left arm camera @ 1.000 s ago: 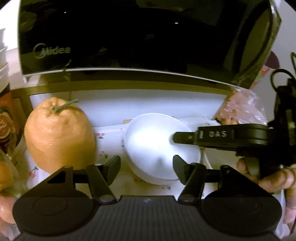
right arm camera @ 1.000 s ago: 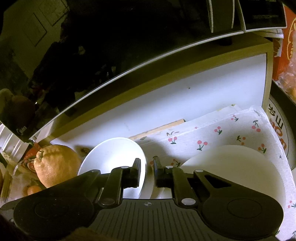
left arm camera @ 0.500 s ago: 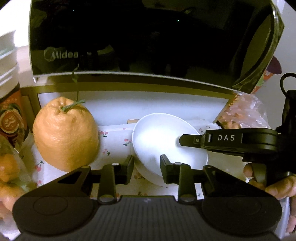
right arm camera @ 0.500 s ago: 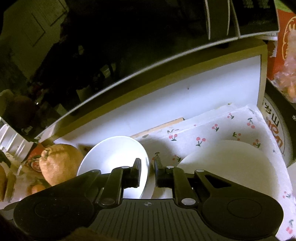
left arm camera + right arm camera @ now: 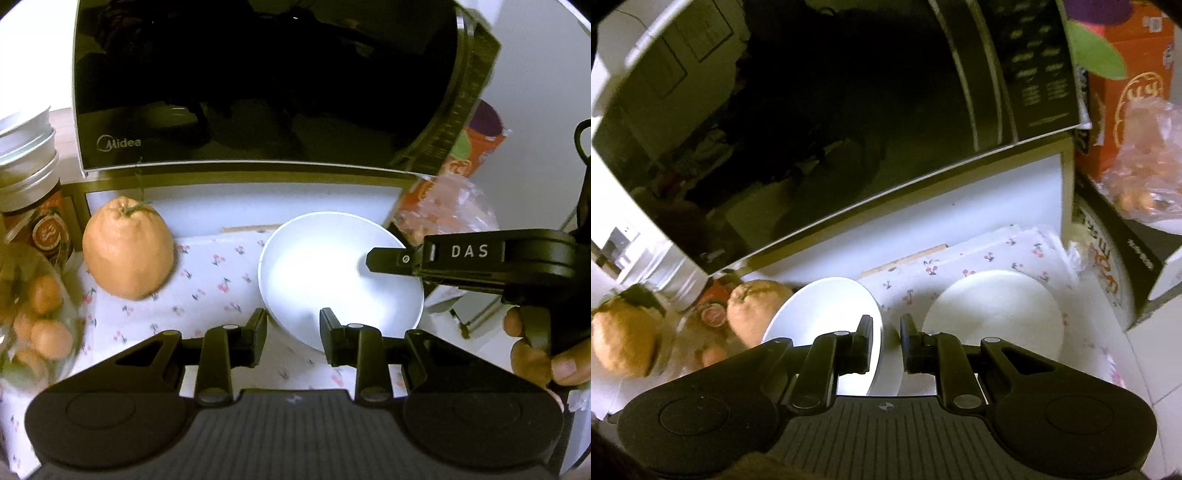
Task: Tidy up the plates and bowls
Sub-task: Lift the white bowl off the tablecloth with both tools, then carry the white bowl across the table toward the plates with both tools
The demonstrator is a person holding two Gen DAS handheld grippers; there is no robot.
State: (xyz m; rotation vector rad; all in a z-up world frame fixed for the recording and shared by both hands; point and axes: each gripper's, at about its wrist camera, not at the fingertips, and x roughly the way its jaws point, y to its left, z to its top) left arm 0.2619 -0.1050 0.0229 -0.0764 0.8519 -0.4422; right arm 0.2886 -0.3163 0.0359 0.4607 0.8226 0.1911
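Left wrist view had the white bowl (image 5: 332, 273) sitting tilted right in front of the camera, raised above the cherry-print cloth (image 5: 207, 291), and both grippers were on it. The left gripper (image 5: 293, 334) had its two fingers pinched over the near rim, one finger outside the wall and one inside, so jaws closed on the bowl. The right gripper (image 5: 373, 258) came in from the right side, with "DAS" printed on its finger, and its tip lay over the bowl's far right rim; a person's hand (image 5: 543, 354) was wrapped round its handle at the right edge. In the right wrist view that same gripper (image 5: 886, 339) had its jaws almost together with the bowl's (image 5: 823, 314) rim squeezed between the pads, so it was gripping too. Just to the right of the bowl a white plate (image 5: 993, 310) lay flat on the cloth (image 5: 990, 254), not touching the bowl as far as I could tell. A big bumpy orange citrus fruit (image 5: 127, 247) stood on the cloth left of the bowl, apart from it. Behind everything was a black Midea microwave (image 5: 258, 85) on a white shelf, plus an orange box (image 5: 1126, 88) and a clear bag of small oranges (image 5: 1145, 162) off to the right.
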